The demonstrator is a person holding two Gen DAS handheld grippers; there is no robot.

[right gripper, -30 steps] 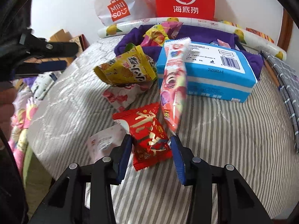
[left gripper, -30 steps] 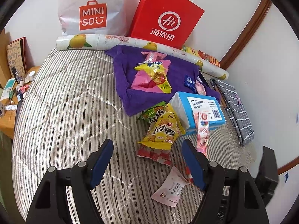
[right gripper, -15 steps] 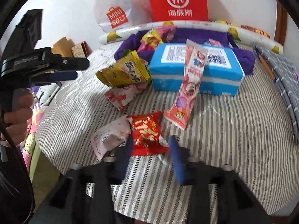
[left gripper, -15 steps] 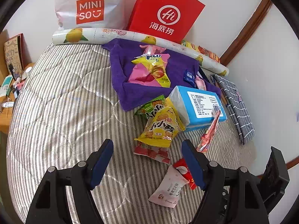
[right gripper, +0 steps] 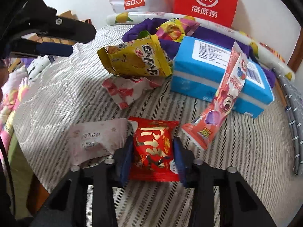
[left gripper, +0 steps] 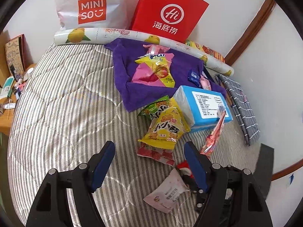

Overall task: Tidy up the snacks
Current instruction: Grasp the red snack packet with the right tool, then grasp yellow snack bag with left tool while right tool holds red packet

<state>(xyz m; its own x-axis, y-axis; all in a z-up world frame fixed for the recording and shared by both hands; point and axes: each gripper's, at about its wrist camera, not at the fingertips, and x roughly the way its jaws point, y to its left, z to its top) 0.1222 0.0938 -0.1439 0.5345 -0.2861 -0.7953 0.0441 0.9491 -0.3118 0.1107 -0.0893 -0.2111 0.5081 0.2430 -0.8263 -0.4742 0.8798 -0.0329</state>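
Note:
A red snack packet (right gripper: 153,149) lies flat on the striped bed, between the blue pads of my right gripper (right gripper: 153,141). The jaws are closing and the pads flank the packet's sides without squeezing it. A pale pink packet (right gripper: 96,140) lies just left of it. A long pink stick pack (right gripper: 223,102) leans on the blue box (right gripper: 198,71). My left gripper (left gripper: 149,145) hovers open and empty over the bed, short of a yellow packet (left gripper: 164,128) and a red-and-white packet (left gripper: 157,153). Its right finger hides most of the red packet (left gripper: 184,167).
A purple towel (left gripper: 125,75) holds more packets at the back. Behind it lie a fruit-print roll (left gripper: 98,36), a white Miniso bag (left gripper: 90,9) and a red paper bag (left gripper: 168,13). Grey checked cloth (left gripper: 240,109) lies by the right wall. A cluttered side table (left gripper: 9,94) stands left.
My right gripper let the crumpled red packet go; it now lies flat between wider pads. The long pink stick pack slid right and tipped against the blue box. My left gripper stayed open.

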